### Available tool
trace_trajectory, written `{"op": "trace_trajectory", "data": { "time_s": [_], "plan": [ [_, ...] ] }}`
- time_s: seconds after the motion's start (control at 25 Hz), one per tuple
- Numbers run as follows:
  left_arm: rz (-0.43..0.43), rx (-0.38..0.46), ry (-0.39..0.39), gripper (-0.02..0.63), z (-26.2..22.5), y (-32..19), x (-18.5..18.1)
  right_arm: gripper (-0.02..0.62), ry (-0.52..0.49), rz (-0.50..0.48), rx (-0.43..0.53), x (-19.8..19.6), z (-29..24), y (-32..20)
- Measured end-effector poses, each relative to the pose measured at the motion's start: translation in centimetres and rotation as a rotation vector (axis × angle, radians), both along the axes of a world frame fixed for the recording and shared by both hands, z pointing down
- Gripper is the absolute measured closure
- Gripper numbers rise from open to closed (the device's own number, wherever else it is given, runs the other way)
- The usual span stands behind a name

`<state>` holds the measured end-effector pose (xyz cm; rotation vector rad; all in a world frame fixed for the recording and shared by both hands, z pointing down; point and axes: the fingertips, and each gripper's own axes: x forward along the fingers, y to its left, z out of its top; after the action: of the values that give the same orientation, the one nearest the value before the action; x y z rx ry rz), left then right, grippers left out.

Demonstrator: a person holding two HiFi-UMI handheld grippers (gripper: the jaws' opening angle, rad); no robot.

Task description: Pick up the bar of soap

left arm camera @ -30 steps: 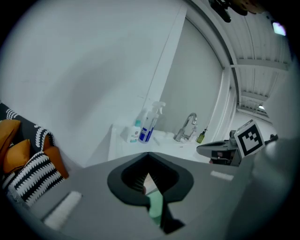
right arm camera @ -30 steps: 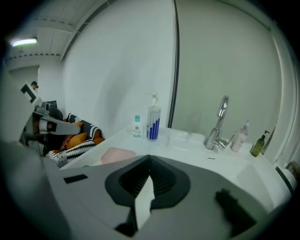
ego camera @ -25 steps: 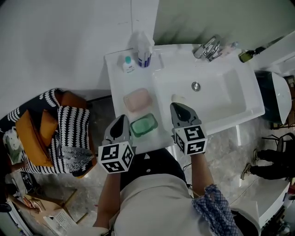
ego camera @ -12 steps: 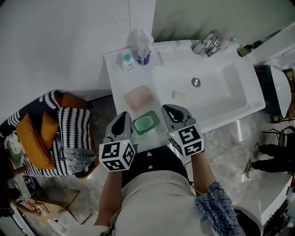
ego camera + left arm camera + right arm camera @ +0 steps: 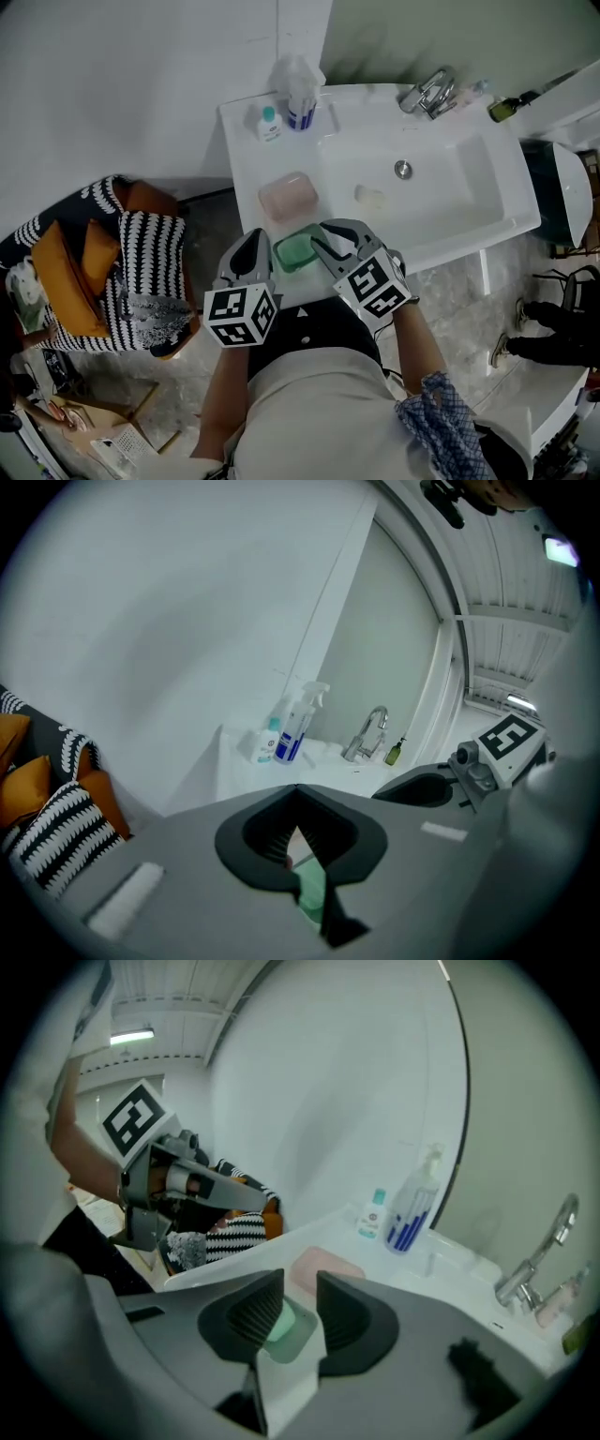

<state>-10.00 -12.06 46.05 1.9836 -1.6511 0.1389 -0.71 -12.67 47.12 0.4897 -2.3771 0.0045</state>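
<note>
A small pale bar of soap lies in the white basin, apart from both grippers. A green soap dish stands near the counter's front edge, with something rounded and green in it. My right gripper hangs over that dish's right side. Its jaws have just been opening and now stand apart; the dish shows through the gap, and the pads do not press on it. My left gripper is just left of the dish, its jaws shut on nothing.
A pink dish lies behind the green one. A spray bottle and a small bottle stand at the counter's back left, the faucet at the back. Patterned cushions lie left on the floor, a toilet at right.
My right gripper has moved left from the basin's front edge to over the green dish, rolled, and its jaws have parted. The left gripper has stayed put.
</note>
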Motion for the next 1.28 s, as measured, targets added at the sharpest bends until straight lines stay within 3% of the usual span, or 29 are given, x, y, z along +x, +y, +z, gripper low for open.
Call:
{"op": "trace_trajectory", "data": {
  "time_s": [0.36,0.56,0.84,1.08,1.28],
  "plan": [
    [-0.038,-0.022,0.021,0.598,0.4,0.7,-1.0,0.397,0.123,-0.316,0.014,-2.4,1.2,3.1],
    [-0.044,-0.028,-0.015,0.598,0.7,0.7,-1.5,0.367,0.245,-0.472,0.045,-2.6,2.7,3.9],
    [-0.061,-0.046,-0.033,0.598,1.1,1.5,-2.2,0.337,0.312,-0.606,0.027,-3.4,4.6,4.7],
    [-0.091,-0.052,-0.069,0.598,1.3,2.0,-3.4,0.332,0.468,-0.714,0.07,-3.5,7.4,4.5],
    [-0.122,-0.06,-0.083,0.598,1.4,2.5,-4.8,0.333,0.536,-0.736,0.069,-3.6,9.3,4.8]
  ]
}}
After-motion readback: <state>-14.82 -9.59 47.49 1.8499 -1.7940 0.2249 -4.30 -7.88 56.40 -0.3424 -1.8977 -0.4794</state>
